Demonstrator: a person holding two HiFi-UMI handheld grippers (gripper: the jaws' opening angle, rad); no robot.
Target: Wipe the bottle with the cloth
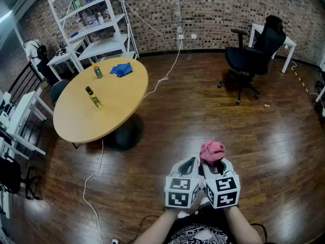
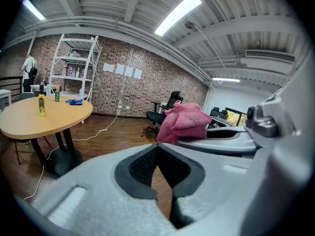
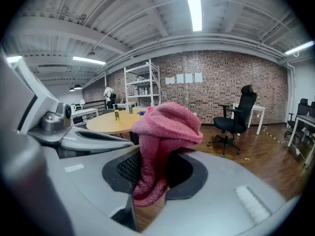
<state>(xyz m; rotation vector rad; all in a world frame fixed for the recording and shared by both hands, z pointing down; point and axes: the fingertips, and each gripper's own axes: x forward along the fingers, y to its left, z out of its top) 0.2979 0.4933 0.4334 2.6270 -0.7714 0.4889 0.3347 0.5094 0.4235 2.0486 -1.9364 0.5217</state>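
A pink cloth (image 1: 212, 150) bunches up out of my right gripper (image 1: 216, 162), whose jaws are shut on it; in the right gripper view the pink cloth (image 3: 165, 136) hangs down between the dark pads. My left gripper (image 1: 190, 162) is held right beside it, shut with nothing in it; its pads (image 2: 147, 163) meet at the tips. Both are over the wooden floor, far from the round table (image 1: 81, 121). On the table stand a yellow bottle (image 1: 94, 98) and a green bottle (image 1: 97, 71), with a blue cloth (image 1: 121, 69) near the green one.
A black office chair (image 1: 251, 57) stands at the right on the wooden floor. White shelving (image 1: 96, 19) lines the brick wall behind the table. A white cable (image 1: 94, 177) trails over the floor under the table. A person (image 2: 29, 70) stands far off at the left.
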